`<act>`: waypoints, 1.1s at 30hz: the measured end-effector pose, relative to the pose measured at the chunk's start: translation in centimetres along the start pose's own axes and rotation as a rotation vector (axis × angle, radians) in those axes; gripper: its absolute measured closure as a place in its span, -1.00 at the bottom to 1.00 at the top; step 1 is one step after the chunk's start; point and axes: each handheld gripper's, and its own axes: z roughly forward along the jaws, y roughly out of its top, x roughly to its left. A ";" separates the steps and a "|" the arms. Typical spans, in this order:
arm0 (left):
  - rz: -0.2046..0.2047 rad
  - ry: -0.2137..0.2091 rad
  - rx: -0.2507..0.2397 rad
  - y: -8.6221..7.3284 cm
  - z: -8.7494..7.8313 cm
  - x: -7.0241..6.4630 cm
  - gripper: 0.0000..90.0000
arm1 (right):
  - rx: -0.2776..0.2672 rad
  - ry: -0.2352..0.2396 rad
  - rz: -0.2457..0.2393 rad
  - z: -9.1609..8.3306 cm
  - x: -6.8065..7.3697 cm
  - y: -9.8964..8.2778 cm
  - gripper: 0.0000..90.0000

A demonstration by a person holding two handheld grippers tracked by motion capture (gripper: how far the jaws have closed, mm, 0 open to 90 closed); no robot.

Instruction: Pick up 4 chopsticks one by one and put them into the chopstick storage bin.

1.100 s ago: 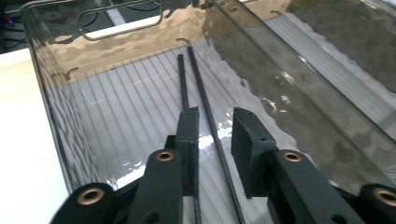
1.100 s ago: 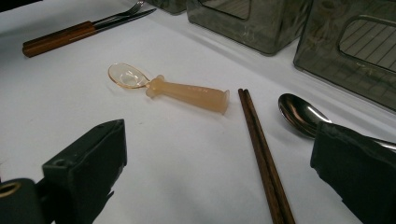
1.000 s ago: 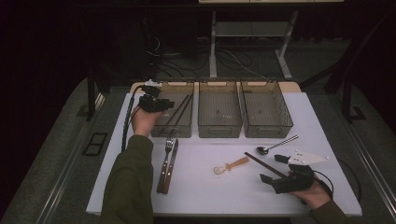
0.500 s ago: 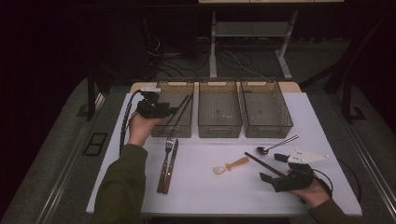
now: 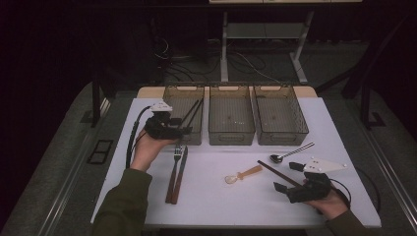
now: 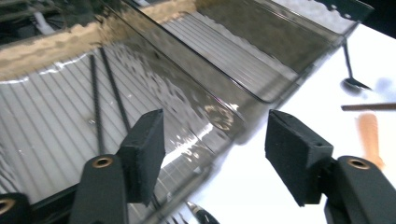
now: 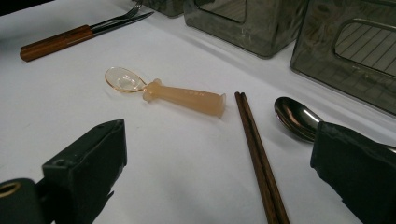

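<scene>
- Black chopsticks (image 5: 191,114) lie in the left bin (image 5: 183,114), upper left of centre in the high view, slanting from its front edge toward its far right corner; in the left gripper view they show as two thin dark rods (image 6: 108,100) on the ribbed floor at left.
- Left tool (image 5: 183,131) sits at the front wall of the left bin, held by the left hand (image 5: 147,150). Its jaws have just been opening, stand apart, and nothing is between them (the left gripper view shows the bin's front rim through the gap).
- Right tool (image 5: 287,177) rests at the lower right of the high view in the right hand (image 5: 329,204), low over the white surface (image 5: 216,201). Jaws wide apart, gripping nothing.
- Brown chopsticks (image 5: 276,173) lie on the surface just in front of the right tool; in the right gripper view they run between its jaws (image 7: 259,154), untouched.
- Amber plastic spoon (image 5: 243,174) lies near centre, bowl toward the left of the frame, just left of the brown chopsticks.
- Metal spoon (image 5: 291,153) lies right of centre, below the right bin (image 5: 280,115).
- Fork (image 5: 174,172) and knife (image 5: 181,172), both wooden-handled, lie side by side below the left bin.
- Middle bin (image 5: 231,115) stands between the other two.
</scene>
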 end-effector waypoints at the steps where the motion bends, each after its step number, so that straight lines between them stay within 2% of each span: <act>1: 0.004 -0.003 -0.002 -0.3 -0.1 -0.2 -0.23 | 0.002 0.000 0.002 0.0 0.0 0.0 -0.91; 6: 0.001 -0.012 -0.011 -1.7 -0.4 -1.1 -0.30 | 0.005 -0.001 0.004 0.1 0.1 0.0 -0.91; 14: 0.020 -0.026 -0.029 -3.5 -1.2 -2.8 -0.48 | 0.005 0.000 0.004 0.0 0.1 0.0 -0.91; 21: 0.067 -0.043 -0.030 -5.3 -1.6 -4.6 -0.65 | 0.005 -0.001 -0.002 0.0 0.2 0.0 -0.91; 23: 0.069 -0.055 -0.037 -5.8 -1.6 -5.0 -0.68 | 0.005 -0.001 -0.003 0.0 0.2 0.0 -0.91; 28: 0.106 -0.070 -0.021 -6.9 -1.5 -6.1 -0.73 | 0.006 -0.002 -0.003 0.0 0.3 0.0 -0.91; 33: 0.119 -0.091 -0.008 -8.0 -1.5 -7.0 -0.84 | 0.004 -0.002 -0.006 0.0 0.3 0.0 -0.91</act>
